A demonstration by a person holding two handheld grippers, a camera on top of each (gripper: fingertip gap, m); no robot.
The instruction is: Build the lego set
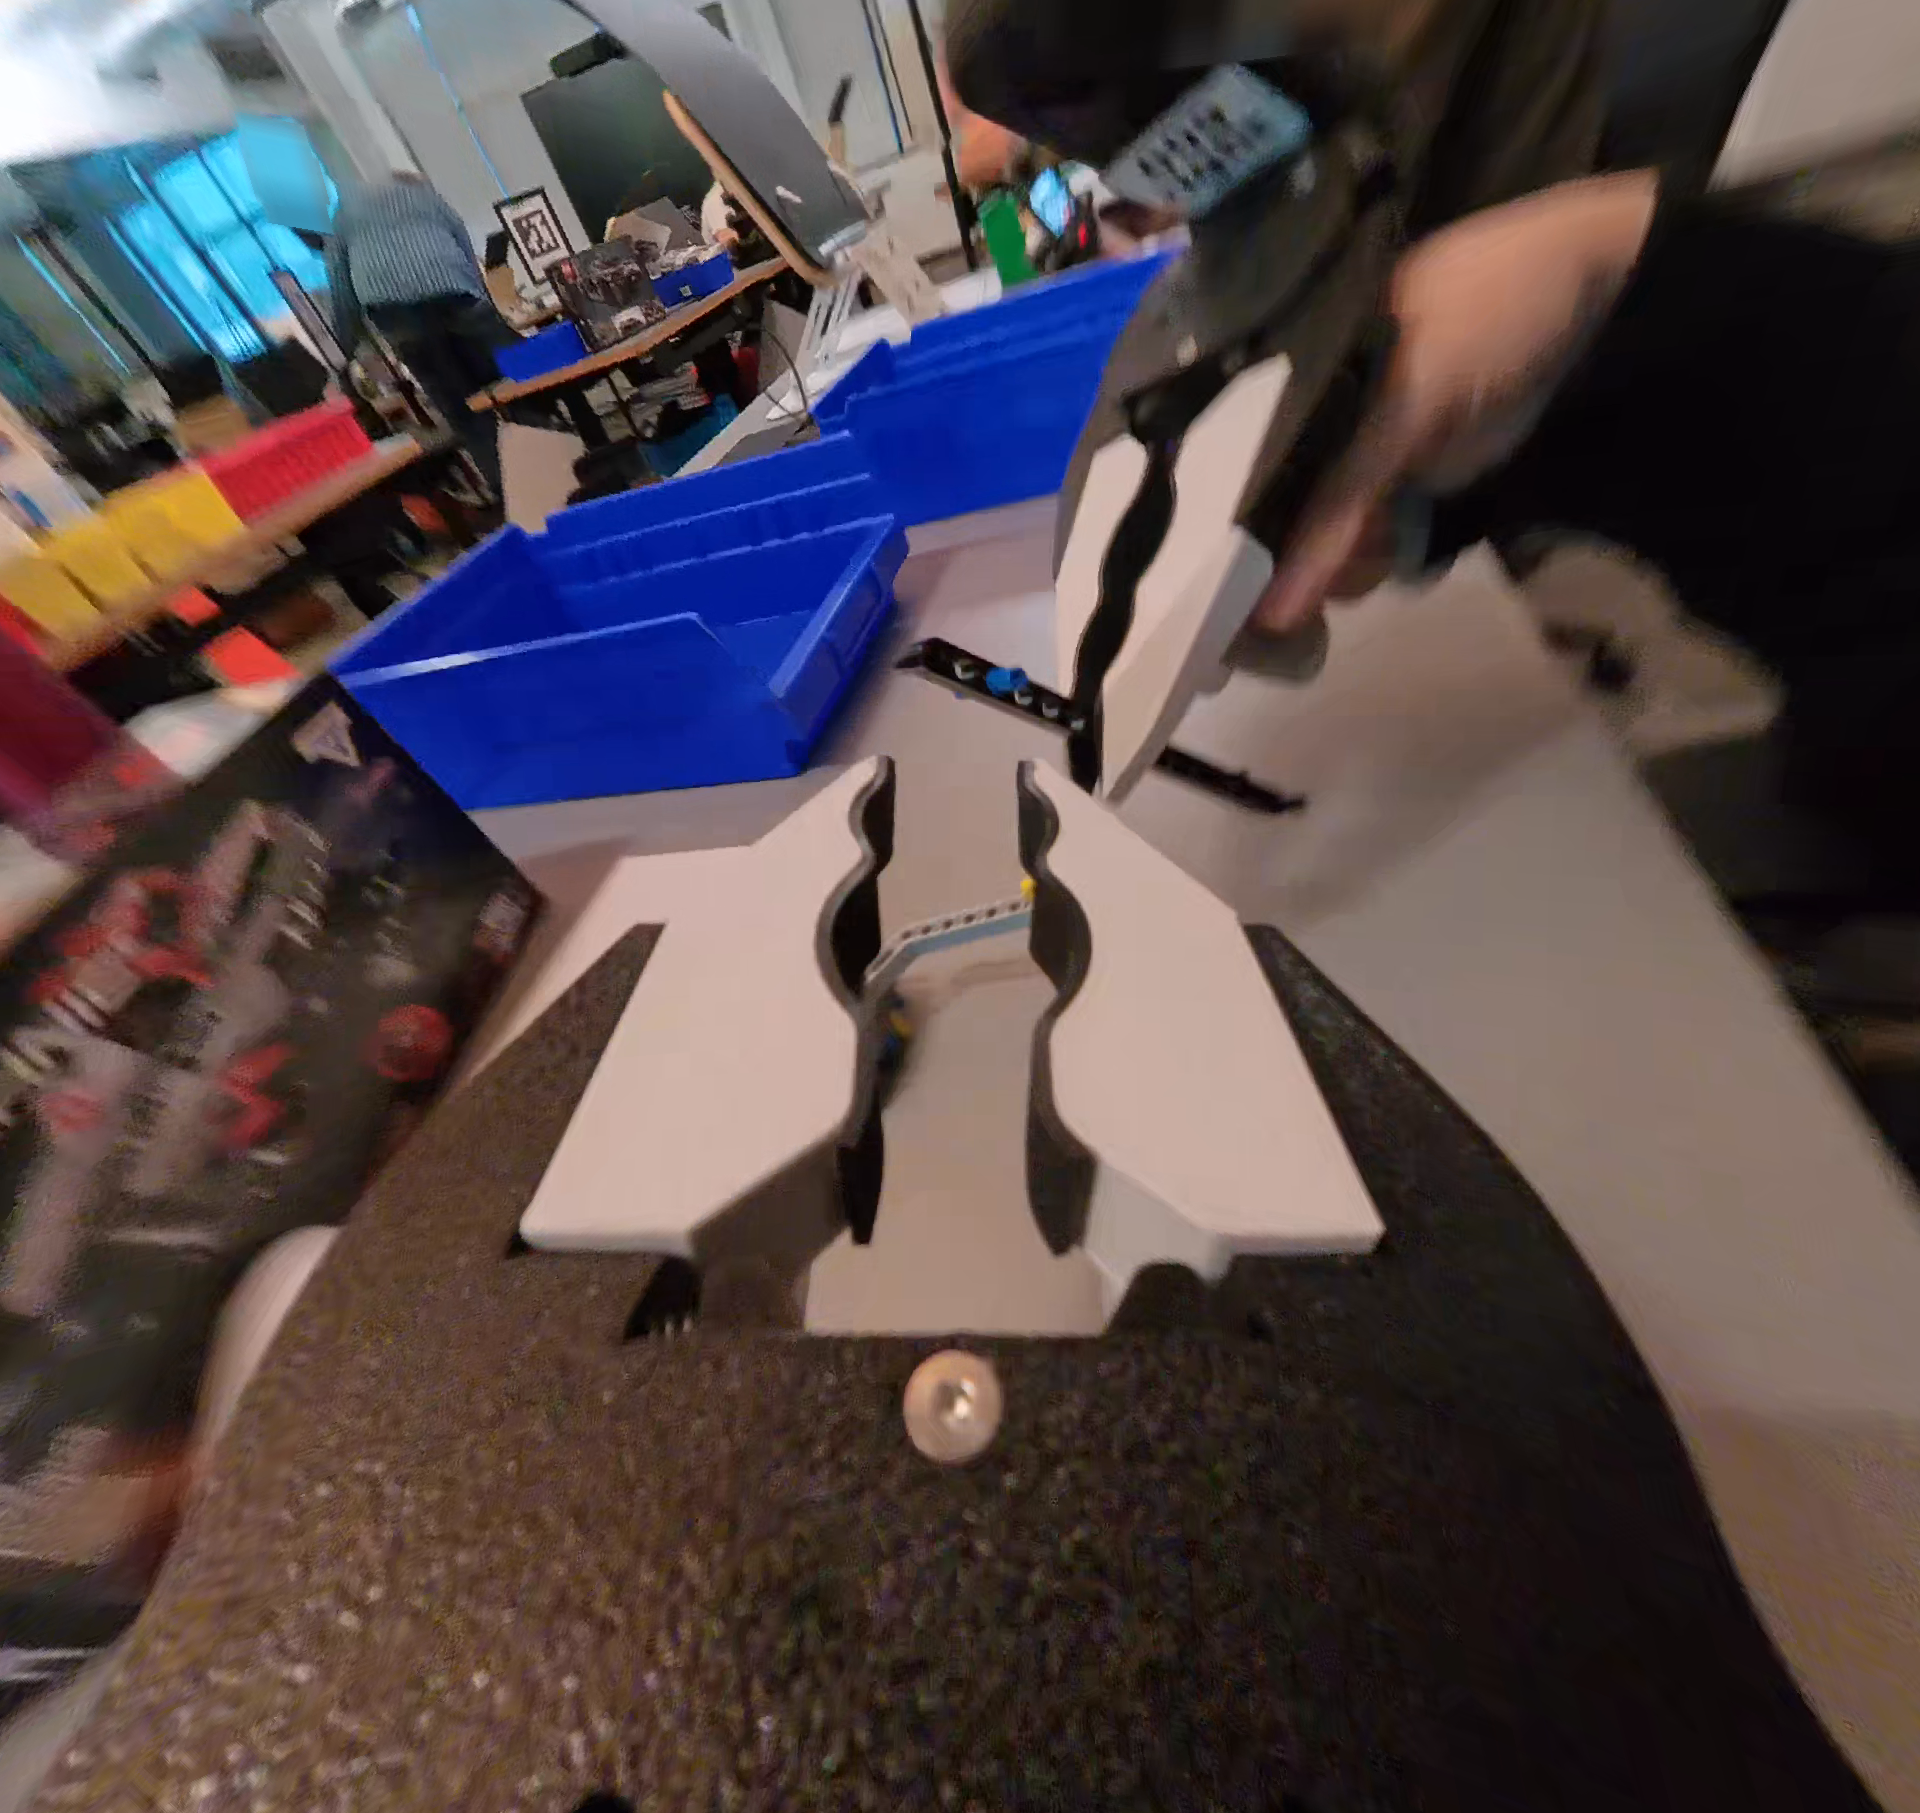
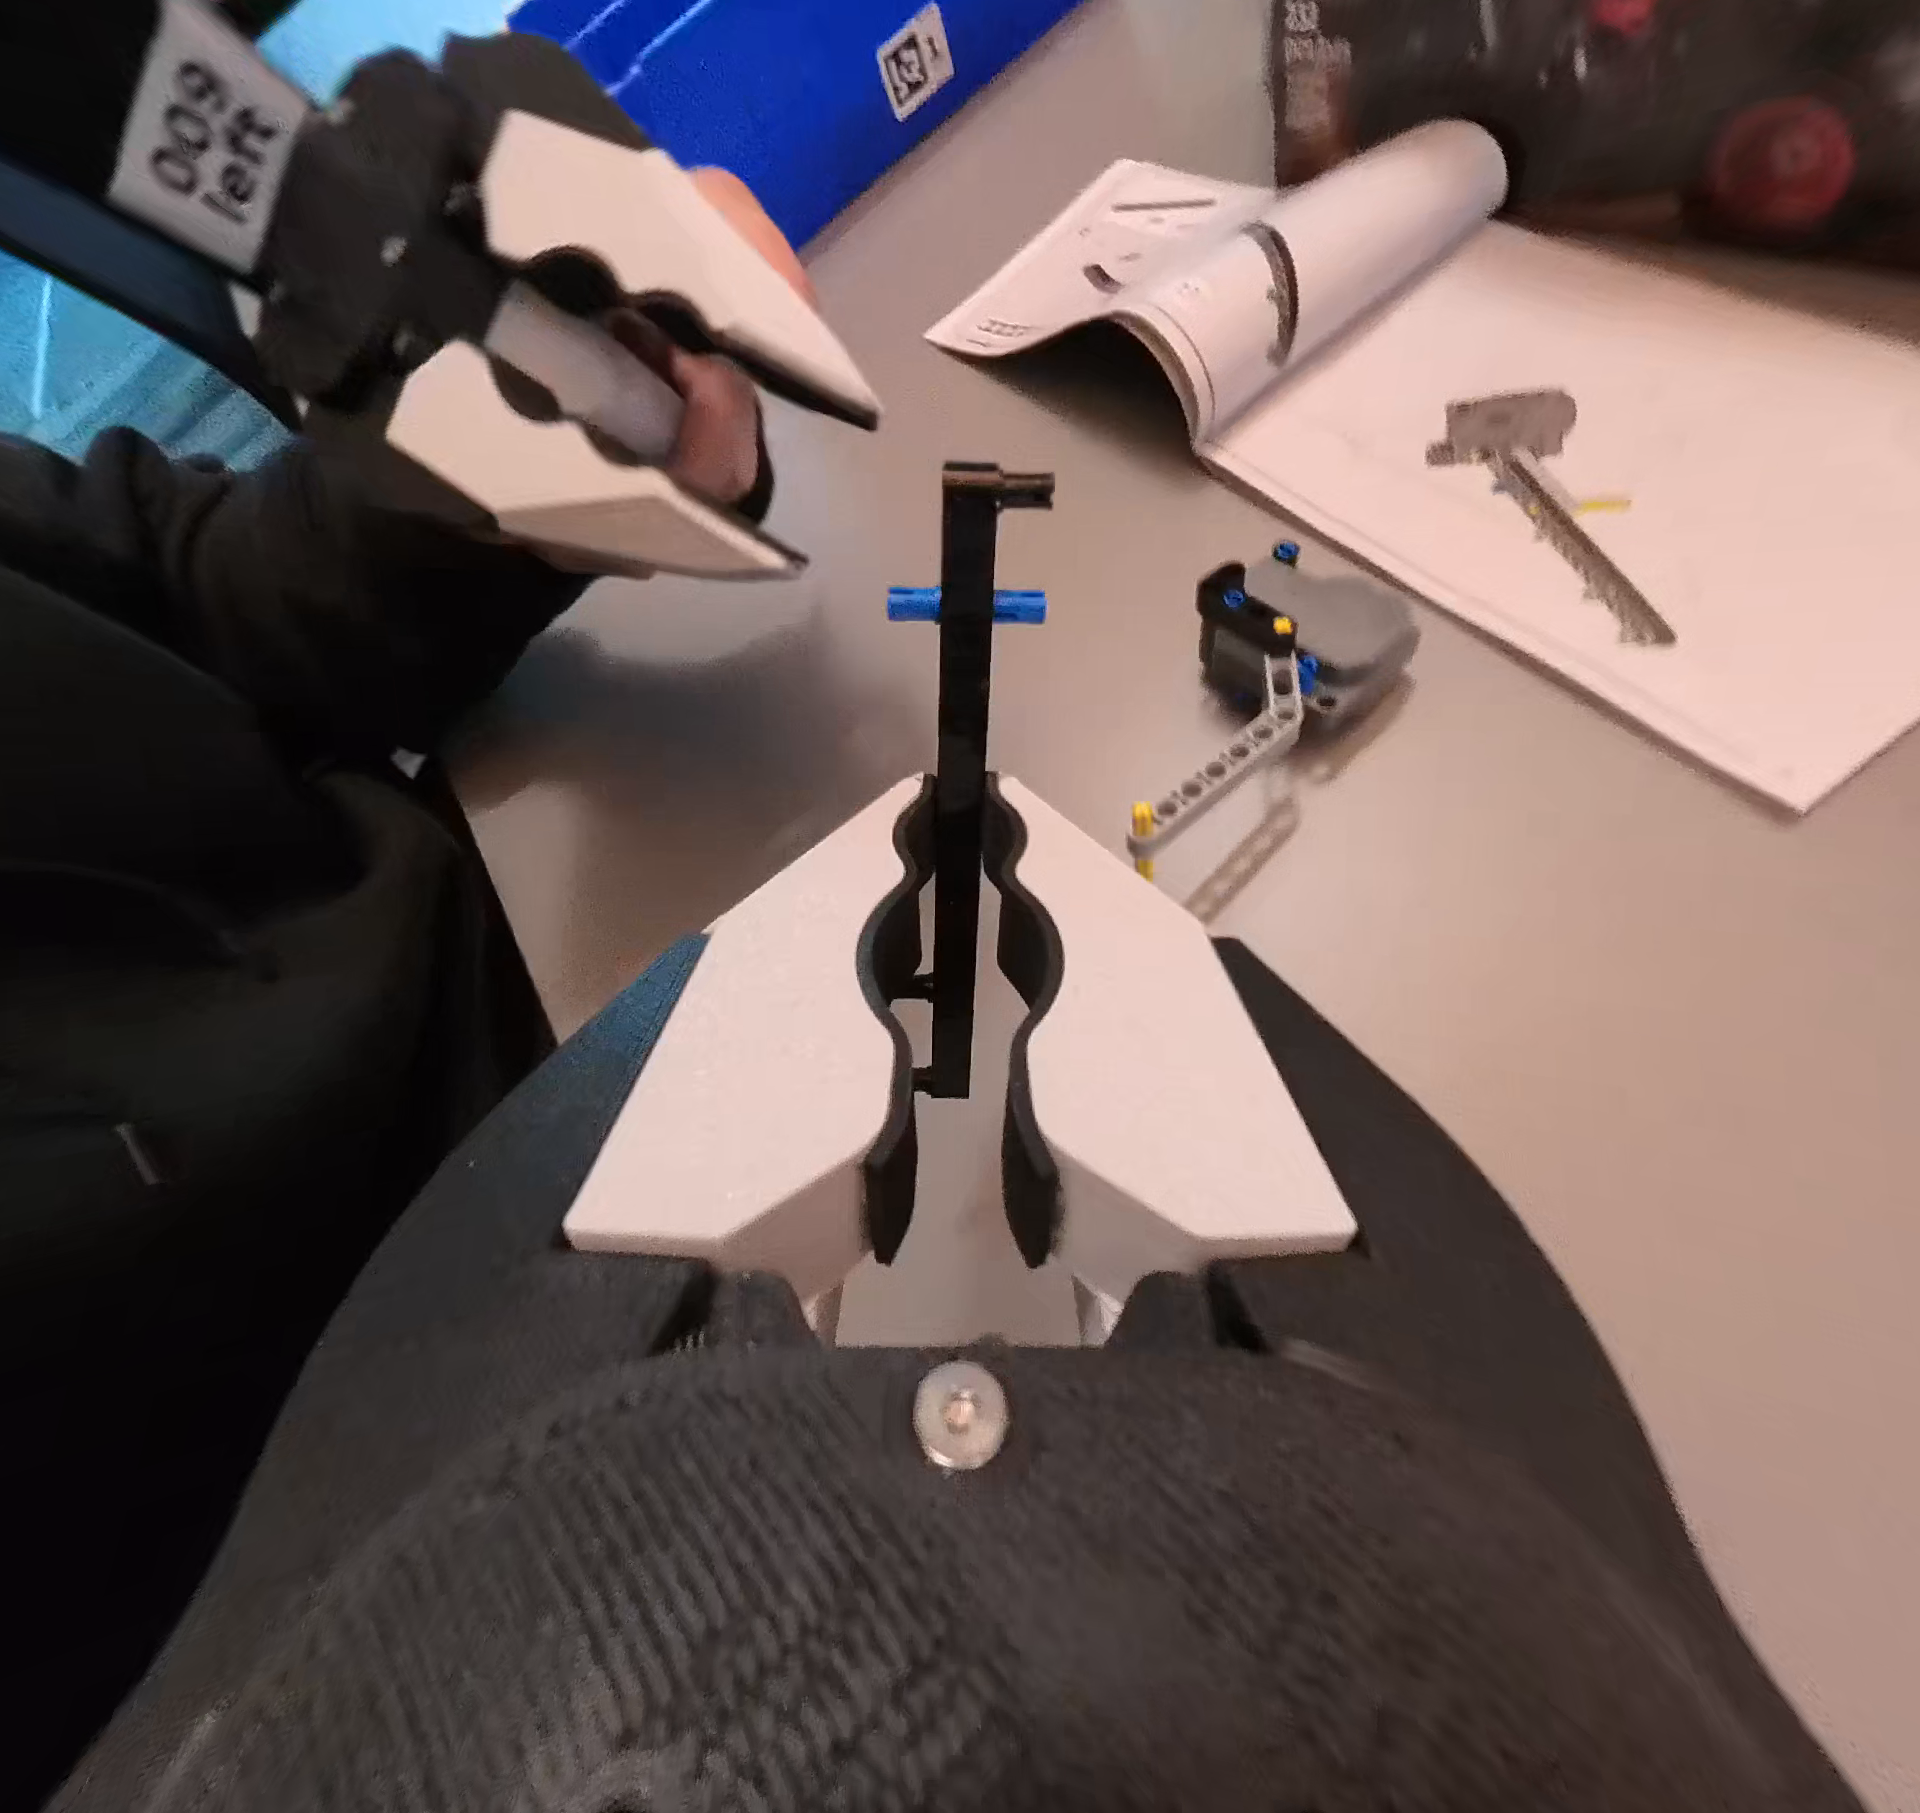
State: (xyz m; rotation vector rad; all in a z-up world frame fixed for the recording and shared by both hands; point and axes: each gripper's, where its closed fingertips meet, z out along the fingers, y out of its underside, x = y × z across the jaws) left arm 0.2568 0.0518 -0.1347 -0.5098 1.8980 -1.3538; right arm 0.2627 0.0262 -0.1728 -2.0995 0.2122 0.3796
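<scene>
My right gripper (image 2: 961,789) is shut on a long black lego beam (image 2: 961,714) and holds it above the table. The beam carries a blue pin (image 2: 966,605) across it and a black pin (image 2: 1013,487) at its far end. My left gripper (image 2: 836,490) is open and empty, just left of the beam's far end. In the left wrist view my left gripper (image 1: 956,797) is open, and the right gripper (image 1: 1103,776) holds the black beam (image 1: 1039,703) ahead. A grey lego assembly (image 2: 1299,636) with a light grey beam (image 2: 1226,766) lies on the table; it also shows between my left fingers (image 1: 961,929).
An open instruction booklet (image 2: 1455,433) lies at the right of the grey table (image 2: 1455,1036). The dark lego box (image 2: 1610,49) stands behind it and shows in the left wrist view (image 1: 208,984). Blue bins (image 1: 623,641) stand along the far side. A person's dark sleeve (image 2: 208,724) is at left. My right fingertips sit around 5 centimeters from my left ones.
</scene>
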